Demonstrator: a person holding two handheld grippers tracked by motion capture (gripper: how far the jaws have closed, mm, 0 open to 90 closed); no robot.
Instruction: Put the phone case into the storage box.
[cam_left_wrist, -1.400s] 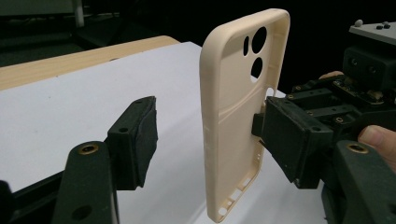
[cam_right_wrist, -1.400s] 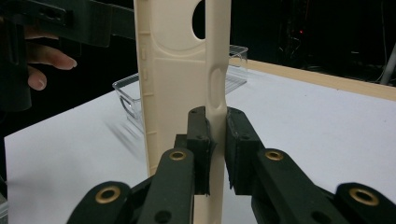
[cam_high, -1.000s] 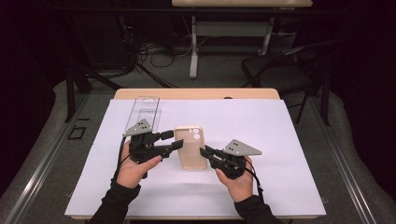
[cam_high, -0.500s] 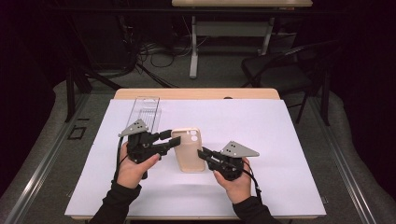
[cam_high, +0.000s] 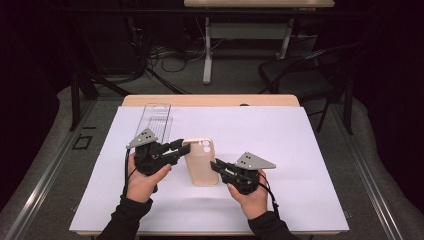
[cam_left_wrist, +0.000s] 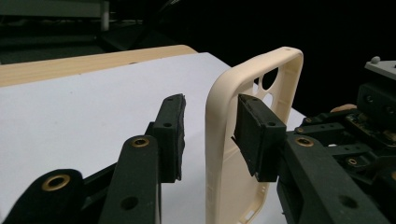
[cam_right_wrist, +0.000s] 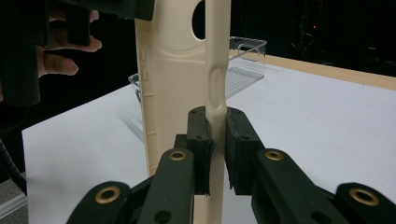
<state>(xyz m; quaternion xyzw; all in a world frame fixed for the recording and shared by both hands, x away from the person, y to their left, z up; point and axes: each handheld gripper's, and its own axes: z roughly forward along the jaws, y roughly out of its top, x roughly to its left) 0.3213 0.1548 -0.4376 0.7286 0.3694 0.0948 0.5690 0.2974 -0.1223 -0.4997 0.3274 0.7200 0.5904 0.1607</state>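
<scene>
Phone case (cam_high: 200, 162): cream shell, empty, held off the white sheet at the middle of the high view, camera cut-outs toward the upper end; between the two grippers.

Right gripper (cam_high: 218, 167): lower right of centre in the high view; jaws nearly closed, pinching one side wall of the case, seen at the bottom centre of the right gripper view with the wall slightly dented just above the pads (cam_right_wrist: 233, 144).

Left gripper (cam_high: 183, 148): left of centre in the high view; jaws have just been closing, partly open, straddling the opposite side wall. In the left gripper view the right-hand pad sits inside the shell against the wall, the left-hand pad (cam_left_wrist: 173, 135) apart from the rim with a clear gap. Not yet a grip.

Handling, judged: light; thin and flexible, walls giving under a pinch as the dent suggests; matt surface probably not slippery; hardly fragile, yet prone to twisting or springing out if squeezed at one spot alone.

Where to take hold: on the long side walls near mid-length, pads flat across the rim, away from the cut-outs and button bumps.

Clear tray (cam_high: 157, 119): upper left on the white sheet (cam_high: 280, 145), well apart from the case.

Risk: shell bowing or popping free under uneven pull.
</scene>
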